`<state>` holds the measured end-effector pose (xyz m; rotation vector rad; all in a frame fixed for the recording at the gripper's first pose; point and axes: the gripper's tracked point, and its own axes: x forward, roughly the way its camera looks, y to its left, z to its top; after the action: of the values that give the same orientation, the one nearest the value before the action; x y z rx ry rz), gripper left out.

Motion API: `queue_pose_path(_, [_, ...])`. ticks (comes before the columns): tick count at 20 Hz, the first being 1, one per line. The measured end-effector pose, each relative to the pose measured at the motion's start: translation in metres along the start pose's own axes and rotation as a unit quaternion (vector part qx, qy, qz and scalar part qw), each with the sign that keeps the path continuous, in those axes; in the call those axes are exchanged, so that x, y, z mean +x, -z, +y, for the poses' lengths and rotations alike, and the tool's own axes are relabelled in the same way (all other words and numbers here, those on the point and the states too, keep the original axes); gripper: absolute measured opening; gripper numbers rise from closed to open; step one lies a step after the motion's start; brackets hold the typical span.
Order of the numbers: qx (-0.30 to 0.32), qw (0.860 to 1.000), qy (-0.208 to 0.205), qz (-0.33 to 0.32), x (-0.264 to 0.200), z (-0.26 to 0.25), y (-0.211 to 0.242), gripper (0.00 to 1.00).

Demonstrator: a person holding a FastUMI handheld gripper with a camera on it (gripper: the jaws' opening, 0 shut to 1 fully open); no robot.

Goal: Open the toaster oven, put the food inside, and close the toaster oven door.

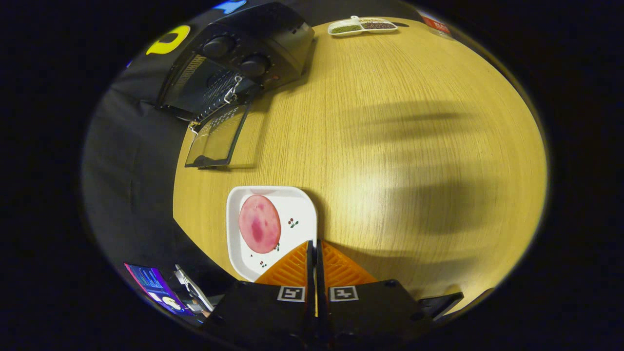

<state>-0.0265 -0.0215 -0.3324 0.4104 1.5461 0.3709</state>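
My gripper (314, 248) has its two orange ribbed fingers (292, 268) pressed together, with hardly a slit between them, and nothing is caught there. The tips hang over the wooden table (414, 146), right at the near right edge of the white plate (302, 204); I cannot tell whether the left finger actually touches the rim or only hovers above it.

The food (259, 224) lies on that plate just ahead of my fingers and off to their left, apart from the tips. It is a flat round slice, pink with a darker red blotch through its middle, lying toward the plate's left half. The plate itself is square with rounded corners and small cherry marks printed on its bare part.

The toaster oven (243, 58) stands well beyond my fingers, far ahead and to the left, near the table's edge. It is black, with two round knobs on its panel. Its glass door (217, 136) is dropped open toward me, hanging low over the table, and the dark cavity with a wire rack shows behind it.

A small divided dish (361, 26) of dark and greenish bits sits at the table's far side.
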Motion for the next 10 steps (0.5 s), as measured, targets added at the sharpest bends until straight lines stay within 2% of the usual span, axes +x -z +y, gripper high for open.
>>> queue_pose_path(3, [0.027,0.999,-0.022,-0.009,-0.001,0.009,0.007,0.02])
queue_pose_path(10, [0.072,0.993,-0.077,-0.053,-0.01,0.069,0.016,0.01])
